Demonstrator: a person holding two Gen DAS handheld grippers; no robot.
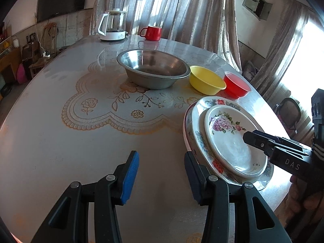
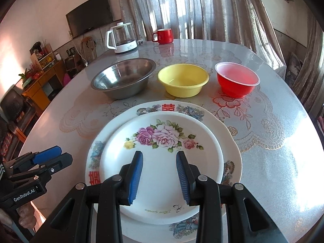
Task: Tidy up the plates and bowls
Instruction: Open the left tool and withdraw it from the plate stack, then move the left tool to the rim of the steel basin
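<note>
The rose plate (image 2: 162, 162) rests on the larger bordered plate (image 2: 230, 158), stacked at the near edge of the table (image 2: 273, 141). Toward the far edge stand, in a row, the steel bowl (image 2: 123, 77), yellow bowl (image 2: 183, 80) and red bowl (image 2: 237, 81); kettle (image 2: 121, 38) and red mug (image 2: 164, 35) sit at the far edge. The right gripper (image 2: 160, 174) hangs over the rose plate, jaws partly apart, holding nothing. The left gripper (image 1: 162, 176) stands beside the stack's left rim, jaws apart, empty.
</note>
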